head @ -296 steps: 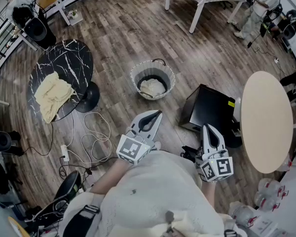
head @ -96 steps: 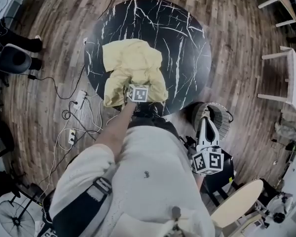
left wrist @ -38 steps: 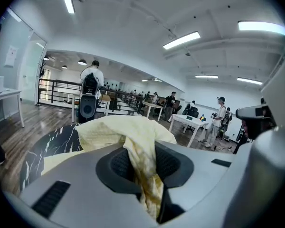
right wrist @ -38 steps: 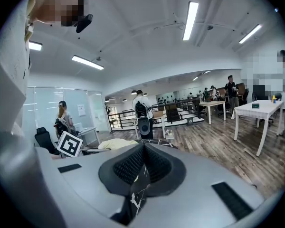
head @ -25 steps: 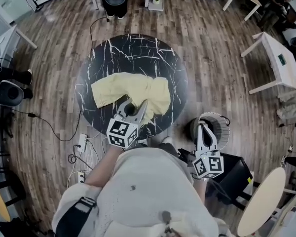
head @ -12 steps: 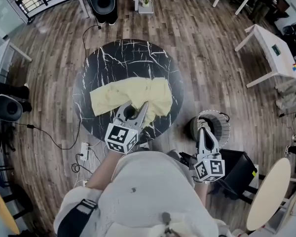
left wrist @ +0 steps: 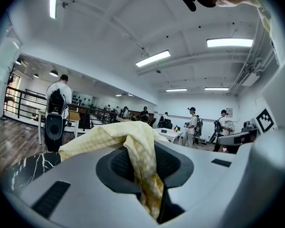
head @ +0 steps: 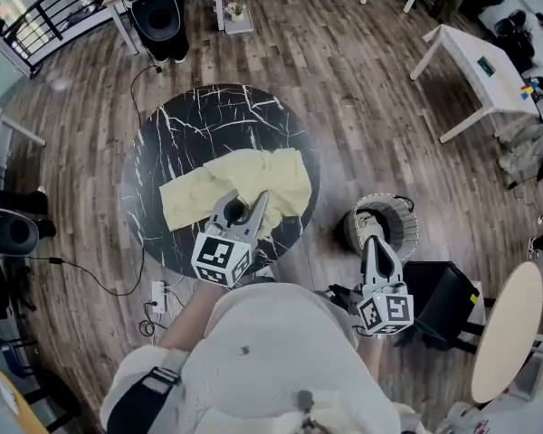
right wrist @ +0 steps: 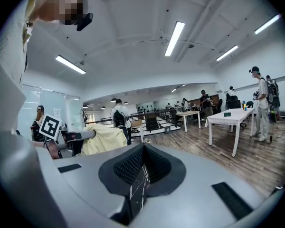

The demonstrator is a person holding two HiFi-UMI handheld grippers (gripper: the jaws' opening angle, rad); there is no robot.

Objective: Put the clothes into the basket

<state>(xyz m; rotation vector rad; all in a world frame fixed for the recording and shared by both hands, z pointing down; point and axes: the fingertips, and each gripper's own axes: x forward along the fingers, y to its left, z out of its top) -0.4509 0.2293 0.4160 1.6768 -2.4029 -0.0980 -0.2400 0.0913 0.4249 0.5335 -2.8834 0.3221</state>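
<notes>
Item: yellow garment (head: 213, 186), on the marble table (head: 208, 120), one fold clamped in left gripper (head: 247, 208) for transfer to basket (head: 409, 215) at right; right gripper (head: 371, 240) closed, empty, parked near basket.

Cloth (head: 240, 183): pale yellow, faint check weave.
Round table (head: 208, 120), left: black marble, white veins.
Floor (head: 362, 89): grey-brown wood planks.
Basket (head: 405, 233), right: pale grey weave.
Left gripper (head: 253, 204), right gripper (head: 371, 235): grey, black pads, black-and-white square markers.
</notes>
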